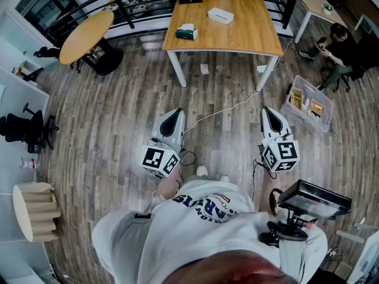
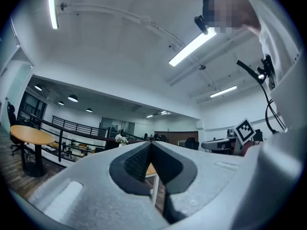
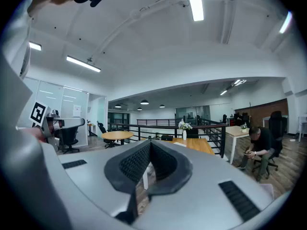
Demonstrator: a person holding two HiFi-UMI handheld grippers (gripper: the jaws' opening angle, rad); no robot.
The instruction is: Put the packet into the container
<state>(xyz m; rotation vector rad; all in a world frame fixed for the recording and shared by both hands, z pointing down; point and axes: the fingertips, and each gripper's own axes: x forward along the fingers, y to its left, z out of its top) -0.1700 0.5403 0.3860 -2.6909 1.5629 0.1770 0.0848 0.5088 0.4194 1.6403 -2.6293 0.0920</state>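
Wooden surface [image 1: 249, 31] at the far side holds the green packet [image 1: 186, 33], well apart from the left tongs [image 1: 175, 112] and right tongs [image 1: 269, 110], both pressed together and empty, so approach first, then part 1 pair squarely around it.

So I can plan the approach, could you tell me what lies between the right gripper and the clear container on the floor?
In the head view, only bare wooden floor lies between the right gripper and the clear container.

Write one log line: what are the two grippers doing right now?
left gripper: shut, empty | right gripper: shut, empty | clear bin: on floor, to the right
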